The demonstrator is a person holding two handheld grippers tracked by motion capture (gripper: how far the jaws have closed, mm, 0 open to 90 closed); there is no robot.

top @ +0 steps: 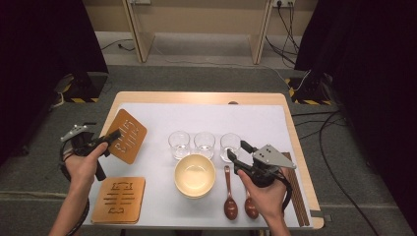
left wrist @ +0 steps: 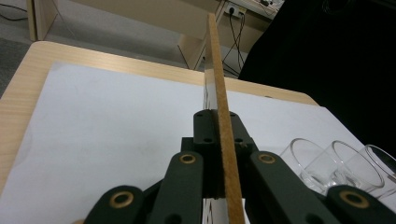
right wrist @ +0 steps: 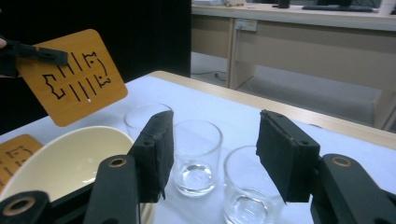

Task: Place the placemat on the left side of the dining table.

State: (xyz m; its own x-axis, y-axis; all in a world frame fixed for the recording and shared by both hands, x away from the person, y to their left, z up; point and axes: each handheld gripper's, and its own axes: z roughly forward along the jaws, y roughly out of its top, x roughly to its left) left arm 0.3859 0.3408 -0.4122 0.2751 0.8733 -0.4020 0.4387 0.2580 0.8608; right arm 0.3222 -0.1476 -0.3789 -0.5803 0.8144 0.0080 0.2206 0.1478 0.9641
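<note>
The wooden coaster [top: 127,135] is lifted off the table's left side, tilted, pinched at its edge by the closed left gripper [top: 112,137]. The left hand [top: 84,164] reaches in from the table's left edge. A second coaster [top: 119,199] lies flat below it. The right gripper [top: 237,152], jaws open and empty, points at the rightmost of 3 glasses [top: 229,145]; a cream bowl [top: 194,175] and 2 wooden spoons [top: 230,194] lie nearby
</note>
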